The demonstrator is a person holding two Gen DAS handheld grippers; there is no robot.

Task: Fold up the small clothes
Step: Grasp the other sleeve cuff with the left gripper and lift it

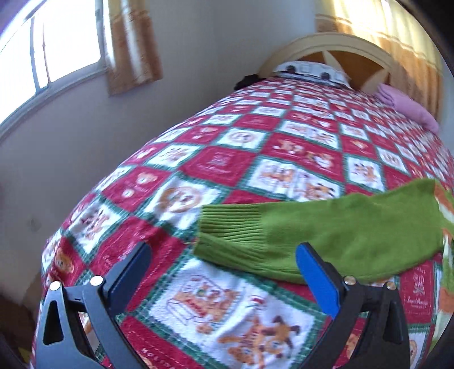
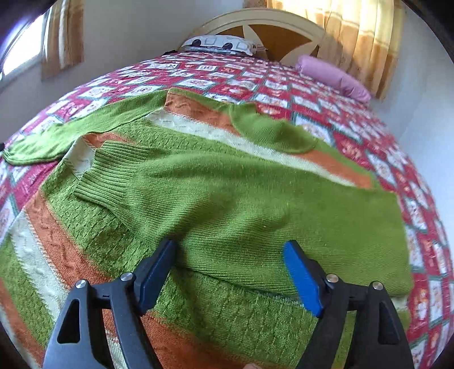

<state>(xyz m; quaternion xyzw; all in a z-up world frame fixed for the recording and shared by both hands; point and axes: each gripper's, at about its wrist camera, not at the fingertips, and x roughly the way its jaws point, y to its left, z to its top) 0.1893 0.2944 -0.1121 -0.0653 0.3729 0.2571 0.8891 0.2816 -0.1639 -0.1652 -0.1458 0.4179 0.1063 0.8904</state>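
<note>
The sweater (image 2: 227,181), a green knit with orange and cream bands, lies spread on the red-and-white patchwork bedspread (image 1: 221,159) that covers the bed. At the far left, the left wrist view shows a window (image 1: 42,56) and a tan curtain (image 1: 130,42) on the pale wall. The left gripper (image 1: 224,272) hovers over the bedspread with its jaws spread wide and nothing between them. Just ahead of it the sweater's left sleeve (image 1: 326,227) stretches out flat, its ribbed cuff (image 1: 229,235) pointing left; the gripper's right finger overlaps the sleeve's near edge in the picture, though contact cannot be judged. Further right, the right gripper (image 2: 229,275) hangs above the sweater's body, jaws likewise wide and empty. The right sleeve (image 2: 255,215) is folded across the striped front, its cuff (image 2: 107,176) ending near the middle left. Beyond, a patterned pillow (image 2: 221,44) rests against the cream headboard (image 2: 264,25), and a pink bolster (image 2: 334,76) lies at the far right.
</note>
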